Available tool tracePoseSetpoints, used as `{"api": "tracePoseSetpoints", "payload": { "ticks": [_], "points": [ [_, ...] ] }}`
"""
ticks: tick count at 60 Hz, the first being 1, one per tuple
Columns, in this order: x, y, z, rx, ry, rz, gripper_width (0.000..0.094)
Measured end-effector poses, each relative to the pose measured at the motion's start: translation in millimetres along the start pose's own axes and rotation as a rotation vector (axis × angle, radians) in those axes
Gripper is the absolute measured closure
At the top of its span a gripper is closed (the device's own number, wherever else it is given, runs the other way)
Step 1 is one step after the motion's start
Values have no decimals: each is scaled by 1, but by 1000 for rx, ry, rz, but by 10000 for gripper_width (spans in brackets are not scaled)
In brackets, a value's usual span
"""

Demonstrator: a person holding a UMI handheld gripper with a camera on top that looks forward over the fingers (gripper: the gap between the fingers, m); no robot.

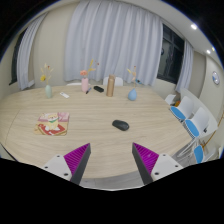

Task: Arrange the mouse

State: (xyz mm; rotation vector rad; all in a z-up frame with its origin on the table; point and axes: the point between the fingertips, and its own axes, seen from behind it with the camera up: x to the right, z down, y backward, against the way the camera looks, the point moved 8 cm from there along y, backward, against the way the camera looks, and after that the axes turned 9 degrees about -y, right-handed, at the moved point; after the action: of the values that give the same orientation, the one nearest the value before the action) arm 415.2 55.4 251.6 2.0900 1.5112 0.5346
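Hovering above the near edge of the table (100,150), the hand-held gripper (110,160) has its fingers spread wide and holds nothing, probably lined up for an approach to the mouse (120,125), which lies alone on bare wood just beyond the fingers, well clear of them. Farther left sits a colourful tray (54,123) (contents too small to name), and along the far side by the curtains (115,45) stand bottles and a carton (111,86), out of the way.
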Motion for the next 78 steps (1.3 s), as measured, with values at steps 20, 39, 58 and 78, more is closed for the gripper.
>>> {"api": "tracePoseSetpoints", "payload": {
  "ticks": [20, 39, 58, 78],
  "points": [
    [63, -35, 16, -11, 15, -15, 78],
    [99, -99, 28, 1, 73, -103, 80],
    [119, -177, 21, 36, 73, -156, 79],
    [116, -259, 11, 15, 60, -201, 78]
  ]
}}
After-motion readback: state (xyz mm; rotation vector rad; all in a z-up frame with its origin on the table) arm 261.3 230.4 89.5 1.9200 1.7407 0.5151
